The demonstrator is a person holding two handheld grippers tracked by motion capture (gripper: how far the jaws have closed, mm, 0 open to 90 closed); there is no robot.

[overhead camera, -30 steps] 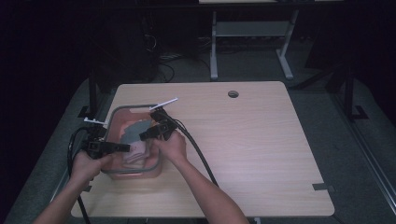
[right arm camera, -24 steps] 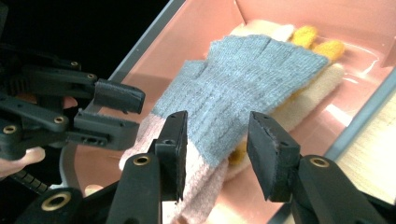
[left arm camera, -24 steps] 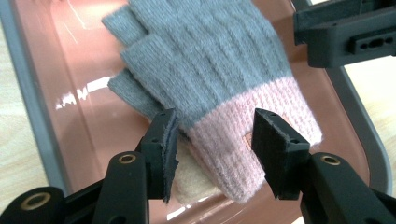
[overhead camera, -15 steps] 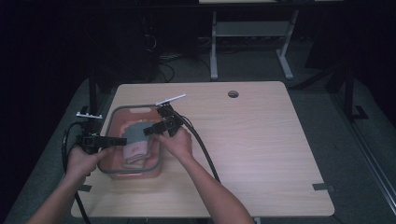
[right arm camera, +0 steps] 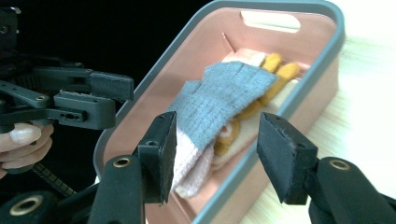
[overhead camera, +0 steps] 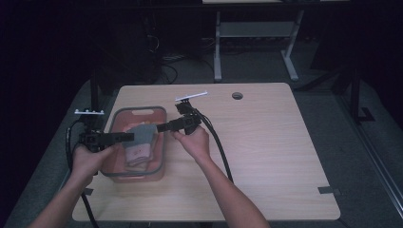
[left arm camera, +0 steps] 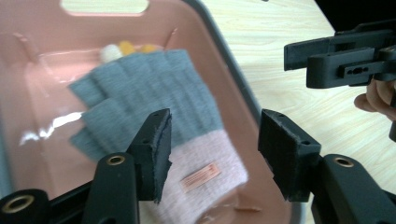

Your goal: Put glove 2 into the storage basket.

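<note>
A pink bin with a grey rim (overhead camera: 164, 142) stands at the table's left. In it lies a grey knit glove with a pink cuff (overhead camera: 141, 137) (left arm camera: 154, 93) (right arm camera: 224, 93), on top of a yellow glove (right arm camera: 275, 65). My left gripper (overhead camera: 126, 137) (left arm camera: 215, 140) hovers over the bin's left side, and my right gripper (overhead camera: 164, 127) (right arm camera: 215, 135) hangs at the bin's right rim. Both point inward at each other. Their jaws have just been opening and stand open, pressing on nothing; the glove lies loose below them.
A white strip (overhead camera: 191, 97) lies on the wooden table (overhead camera: 275, 156) behind the right gripper, and a round cable hole (overhead camera: 237, 95) sits farther back. Black cables trail from both grippers. The table's right half is bare wood.
Both grippers have lifted and drawn apart from the bin's middle, the left toward the left rim, the right toward the right rim. Their jaws have widened and the grey glove now lies free.
</note>
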